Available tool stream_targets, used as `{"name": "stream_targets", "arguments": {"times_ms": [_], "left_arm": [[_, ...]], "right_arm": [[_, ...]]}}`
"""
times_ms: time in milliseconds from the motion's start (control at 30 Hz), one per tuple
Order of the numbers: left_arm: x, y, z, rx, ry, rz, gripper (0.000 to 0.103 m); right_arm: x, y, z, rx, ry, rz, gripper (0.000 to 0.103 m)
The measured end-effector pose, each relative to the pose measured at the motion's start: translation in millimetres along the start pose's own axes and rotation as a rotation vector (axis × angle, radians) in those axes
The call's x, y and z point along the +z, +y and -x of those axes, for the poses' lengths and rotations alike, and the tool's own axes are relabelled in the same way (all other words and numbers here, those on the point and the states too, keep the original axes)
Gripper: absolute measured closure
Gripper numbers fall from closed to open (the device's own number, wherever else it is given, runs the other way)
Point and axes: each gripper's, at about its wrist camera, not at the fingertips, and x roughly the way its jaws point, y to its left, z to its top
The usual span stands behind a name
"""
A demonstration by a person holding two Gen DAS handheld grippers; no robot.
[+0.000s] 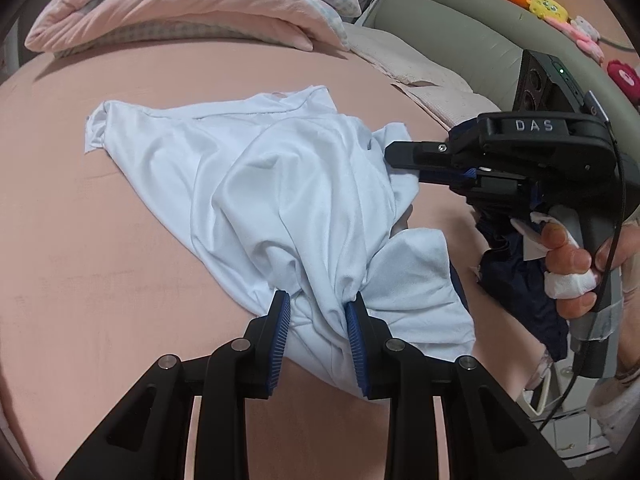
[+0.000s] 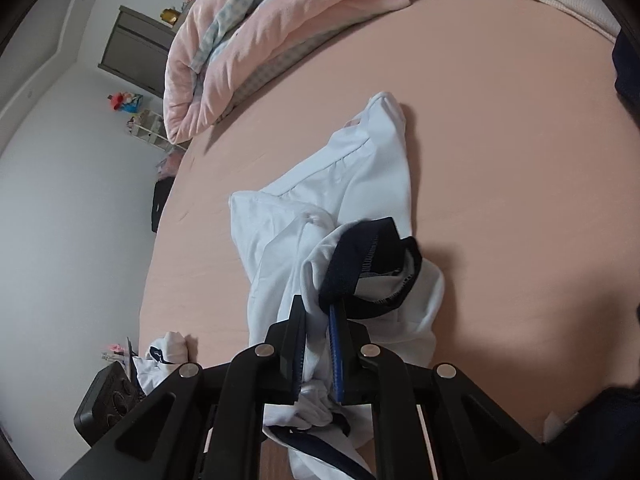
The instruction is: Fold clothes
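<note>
My left gripper (image 1: 318,300) points steeply down, its blue pads (image 1: 280,330) pinched on a bunch of the white shirt (image 1: 280,184). My right gripper (image 2: 316,312) is clamped on another fold; my bandaged right hand (image 1: 576,264) wraps its handle.

Pink bed (image 1: 100,220) carries a white shirt (image 1: 248,184) and folded quilt (image 1: 192,4).

The white garment (image 2: 320,216) runs under the right gripper (image 2: 318,320) and off the lower picture edge, so its hem is hidden. Beside the garment, a dark cloth (image 1: 516,280) lies partly behind the hand (image 1: 576,264), its shape indeterminate.
</note>
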Motion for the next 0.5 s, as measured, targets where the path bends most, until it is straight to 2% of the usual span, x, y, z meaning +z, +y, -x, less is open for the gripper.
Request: {"name": "stream_targets", "arguments": {"times_ms": [67,167,300,367,500], "left_arm": [[3.3,0.9,4.0,-0.013,0.0,0.001,0.074],[10.5,-0.1,14.6,-0.021,-0.041,-0.009,0.061],[21.9,-3.8,28.8,-0.016,-0.09,-0.028,0.056],[26.9,-5.4,28.4,-0.022,-0.083,-0.031,0.051],[36.3,-10.5,16.9,-0.019,-0.049,-0.033,0.051]], "right_arm": [[-1.5,4.8,-2.6,0.006,0.01,0.018,0.094],[-4.5,12.8,-0.3,0.02,0.019,0.052,0.094],[-7.5,23.7,3.7,0.037,0.025,0.095,0.094],[-6.7,27.2,4.4,0.027,0.029,0.11,0.094],[-6.4,24.9,4.7,-0.026,0.031,0.13,0.094]]}}
